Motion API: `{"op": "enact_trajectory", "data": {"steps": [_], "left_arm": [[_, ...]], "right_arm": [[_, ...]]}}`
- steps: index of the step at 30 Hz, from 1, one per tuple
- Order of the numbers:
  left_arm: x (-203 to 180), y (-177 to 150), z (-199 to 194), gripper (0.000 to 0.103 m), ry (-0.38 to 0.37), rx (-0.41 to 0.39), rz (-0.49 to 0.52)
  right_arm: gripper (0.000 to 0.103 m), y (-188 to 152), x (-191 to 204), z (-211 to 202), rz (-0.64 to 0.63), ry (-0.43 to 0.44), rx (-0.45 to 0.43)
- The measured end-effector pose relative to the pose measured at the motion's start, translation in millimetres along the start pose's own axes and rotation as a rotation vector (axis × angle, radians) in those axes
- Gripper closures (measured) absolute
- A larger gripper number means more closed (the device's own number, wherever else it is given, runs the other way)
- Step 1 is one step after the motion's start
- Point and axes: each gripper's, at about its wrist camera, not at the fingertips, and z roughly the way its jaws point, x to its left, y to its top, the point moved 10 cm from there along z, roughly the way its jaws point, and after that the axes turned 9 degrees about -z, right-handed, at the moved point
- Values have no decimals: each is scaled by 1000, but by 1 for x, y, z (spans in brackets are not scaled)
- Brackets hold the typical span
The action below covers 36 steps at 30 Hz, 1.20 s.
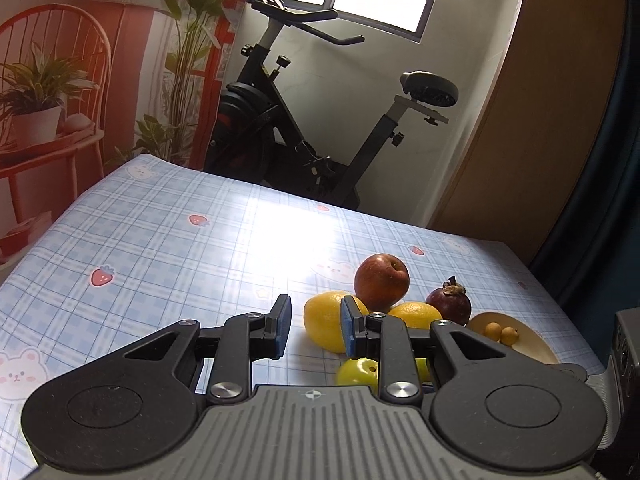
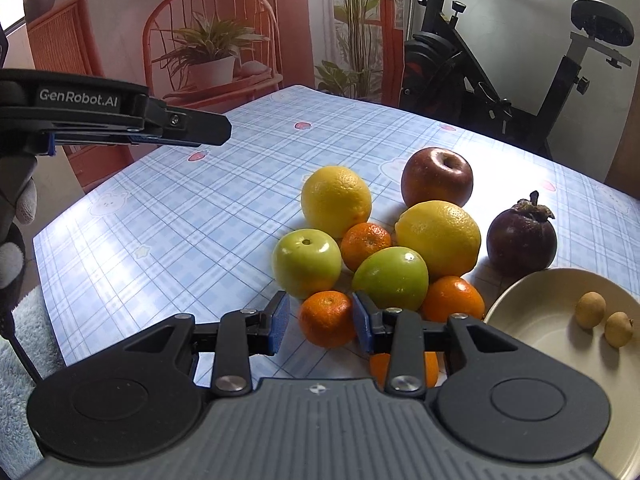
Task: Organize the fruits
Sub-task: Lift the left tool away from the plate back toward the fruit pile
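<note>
Fruit pile sits center-right on glossy blue plaid bench: dimpled lemons, smooth apples, round tangerines, beside cream bowl w/ 2 small longans. Right gripper tilts down, pads narrowly apart around a tangerine, contact unclear. Left gripper narrowly parted, empty, pointing toward the fruit.

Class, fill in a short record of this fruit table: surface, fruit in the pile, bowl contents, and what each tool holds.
surface: blue checked tablecloth
pile: red apple, two lemons, two green apples, mandarins, mangosteen
bowl: cream bowl, two small brown fruits
left tool: holds nothing
right tool: holds nothing
</note>
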Motion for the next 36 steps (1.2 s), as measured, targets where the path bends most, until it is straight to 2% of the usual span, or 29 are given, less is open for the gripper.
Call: {"op": "enact_trajectory", "data": {"steps": [5,9,17,27,36], "left_arm": [[1,-6,6,75,38,55,37],[4,-5,4,75,68,48,60],[13,-8,8,75,62,78,30],[4,-8,7,75,31,67,54],[3,-7,7,75,30,63,61]], "right_arm": [[65,1,4,2,-44,-24,27],[66,0,1,2,-37,-32,40],[63,-1,5,9,-54,-39,56],[61,-6,7,4,-56,-34,73],[61,-9,2,10,-81,-68,77]]}}
